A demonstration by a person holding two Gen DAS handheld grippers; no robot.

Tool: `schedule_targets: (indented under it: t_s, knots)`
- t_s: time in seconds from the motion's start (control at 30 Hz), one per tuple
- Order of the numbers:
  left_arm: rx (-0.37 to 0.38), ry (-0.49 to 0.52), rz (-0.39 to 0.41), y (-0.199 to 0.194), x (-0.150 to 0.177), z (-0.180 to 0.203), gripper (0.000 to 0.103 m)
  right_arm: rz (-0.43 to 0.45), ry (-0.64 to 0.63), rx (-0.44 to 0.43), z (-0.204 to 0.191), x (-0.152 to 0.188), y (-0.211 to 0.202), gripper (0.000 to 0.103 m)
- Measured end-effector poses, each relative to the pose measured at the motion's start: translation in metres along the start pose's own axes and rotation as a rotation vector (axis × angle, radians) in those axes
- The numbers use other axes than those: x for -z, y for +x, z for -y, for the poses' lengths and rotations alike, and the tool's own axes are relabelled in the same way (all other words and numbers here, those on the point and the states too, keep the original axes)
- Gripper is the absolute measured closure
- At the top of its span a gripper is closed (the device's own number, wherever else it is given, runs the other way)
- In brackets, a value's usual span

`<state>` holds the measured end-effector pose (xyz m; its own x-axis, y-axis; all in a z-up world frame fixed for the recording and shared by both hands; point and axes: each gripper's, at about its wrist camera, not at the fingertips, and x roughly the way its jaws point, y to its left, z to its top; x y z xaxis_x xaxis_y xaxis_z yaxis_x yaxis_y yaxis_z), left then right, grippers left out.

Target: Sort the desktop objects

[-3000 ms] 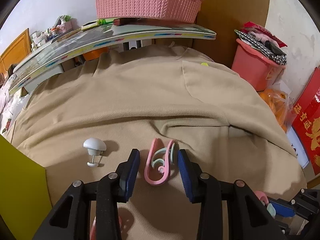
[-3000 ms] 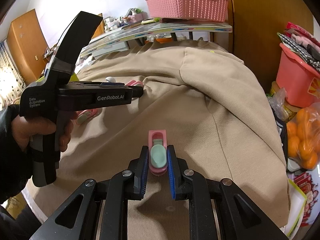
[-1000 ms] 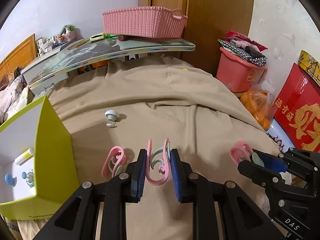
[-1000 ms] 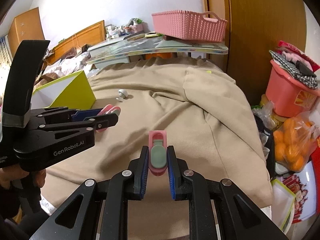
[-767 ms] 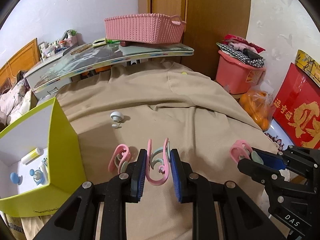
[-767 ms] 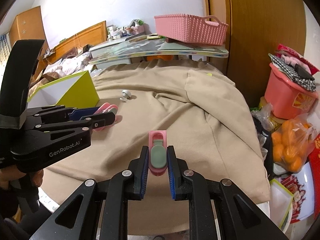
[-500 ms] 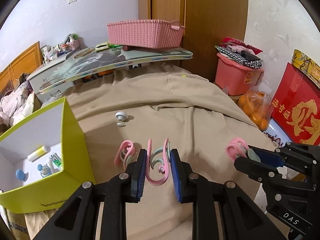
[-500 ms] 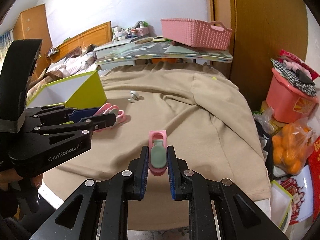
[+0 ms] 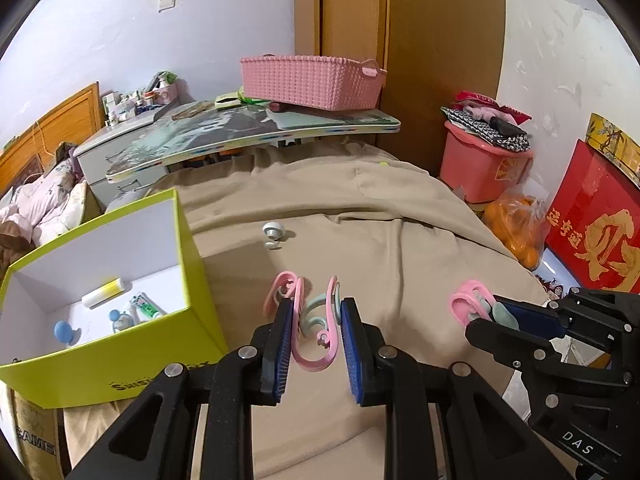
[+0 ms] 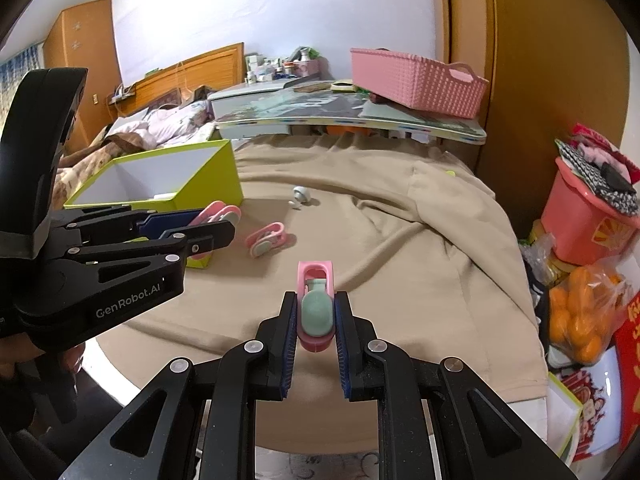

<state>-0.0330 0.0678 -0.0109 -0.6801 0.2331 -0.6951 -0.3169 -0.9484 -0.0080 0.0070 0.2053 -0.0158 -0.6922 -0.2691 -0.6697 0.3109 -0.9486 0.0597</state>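
- Your left gripper (image 9: pixel 314 338) is clamped on a pink clip (image 9: pixel 316 332): the ribbed blue pads (image 9: pixel 278 344) press its two curved pink arms from either side, and a mint inner piece shows between them. The clip is smooth, glossy plastic, looped at the bottom.
- Your right gripper (image 10: pixel 316 330) is likewise closed on a second pink clip (image 10: pixel 316 308), seen end-on: a rounded mint thumb pad on top and a rectangular pink frame poking out past the fingertips.
- Both clips are held up above the beige cloth (image 9: pixel 360 220), a soft ribbed fabric lying in folds over the table.
- A third pink clip (image 10: pixel 266 238) lies on the cloth just beyond your left gripper, and a small white knob-shaped hook (image 9: pixel 273 233) lies farther back.
- On your left stands the lime-green box (image 9: pixel 192 264), matte card with a white inside; it holds a white-and-yellow tube (image 9: pixel 106 289), a small green tube and a blue round-headed hook.
- Behind the cloth, a woven pink basket (image 9: pixel 312 82) sits on a curved board.
- Compared with three seconds ago, your left gripper has closed on its clip and both grippers have lifted and pulled back; the box, then only an edge, now shows its open inside, and over the last second more of it has come into view.
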Motion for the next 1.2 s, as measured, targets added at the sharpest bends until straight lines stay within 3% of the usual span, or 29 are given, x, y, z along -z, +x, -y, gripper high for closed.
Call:
schedule_targets:
  t_s: [0.7,1.2]
  knots:
    - [-0.082,0.003,0.040,-0.030,0.019,-0.022,0.079,-0.010,-0.089,-0.052,-0.045,-0.003,0.002,0.085]
    - [-0.123,-0.058,0.061,-0.048,0.031,-0.050,0.079,-0.024,-0.167,-0.098,-0.082,-0.010,0.008,0.085]
